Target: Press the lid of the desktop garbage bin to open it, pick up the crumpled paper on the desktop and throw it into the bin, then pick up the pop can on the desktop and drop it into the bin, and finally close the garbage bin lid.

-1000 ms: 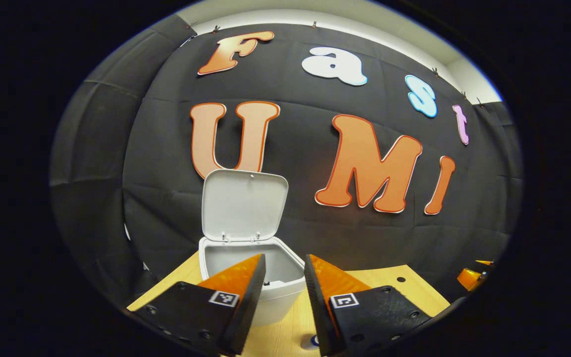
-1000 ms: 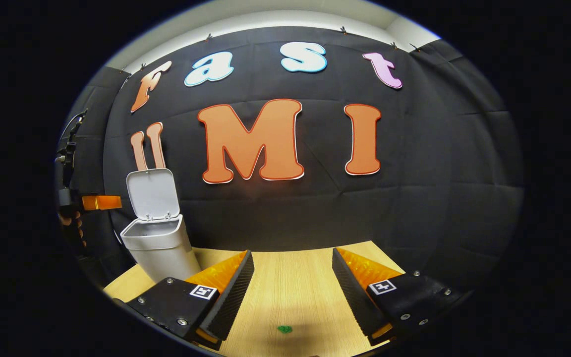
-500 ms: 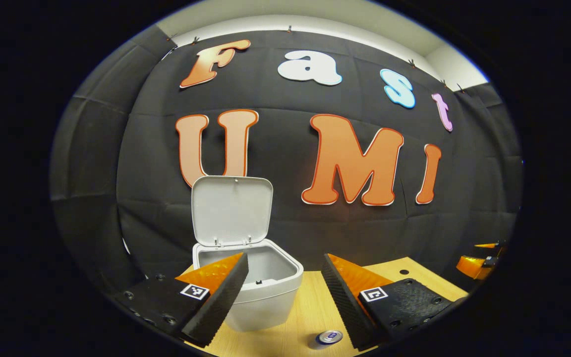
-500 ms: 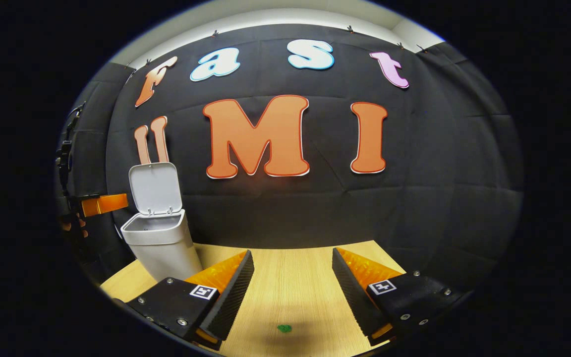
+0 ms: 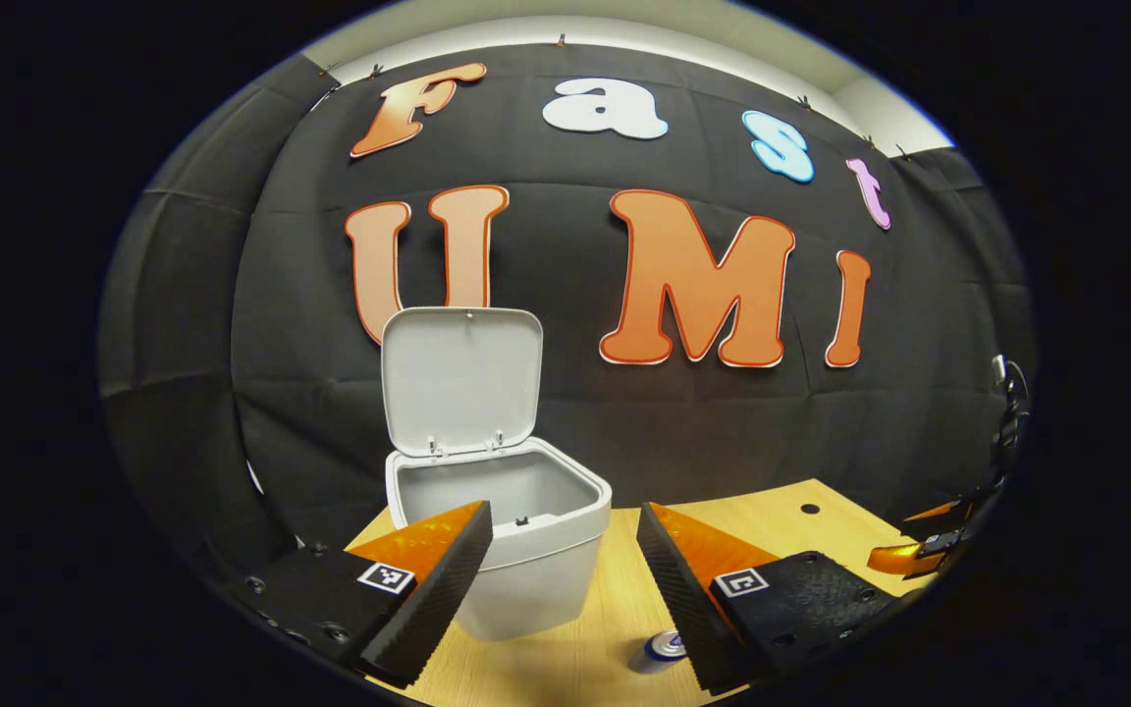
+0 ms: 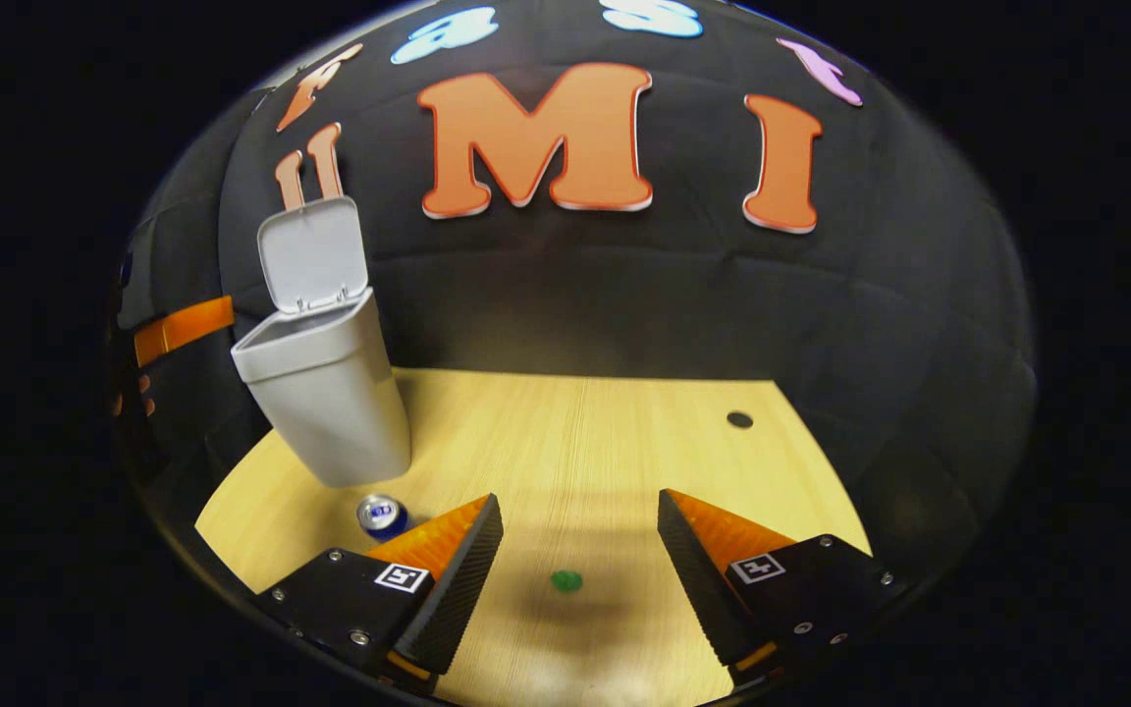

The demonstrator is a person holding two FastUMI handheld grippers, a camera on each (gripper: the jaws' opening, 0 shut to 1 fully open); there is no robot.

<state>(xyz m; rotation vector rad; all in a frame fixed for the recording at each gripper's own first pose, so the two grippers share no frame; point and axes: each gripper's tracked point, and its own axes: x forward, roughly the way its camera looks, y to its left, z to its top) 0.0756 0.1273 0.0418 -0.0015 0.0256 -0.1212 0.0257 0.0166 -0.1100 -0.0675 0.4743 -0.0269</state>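
In the right gripper view I see the bin [image 6: 325, 393] at left of frame, lid [image 6: 313, 252] up. The pop can [image 6: 381, 515] lies on the bench [image 6: 605, 432] just below it, the small green paper [image 6: 566, 580] at lower centre between my right tool [image 6: 577, 555] fingers, which gape empty. I'd drop straight onto the paper. My left tool [image 5: 563, 565] is also spread, empty.
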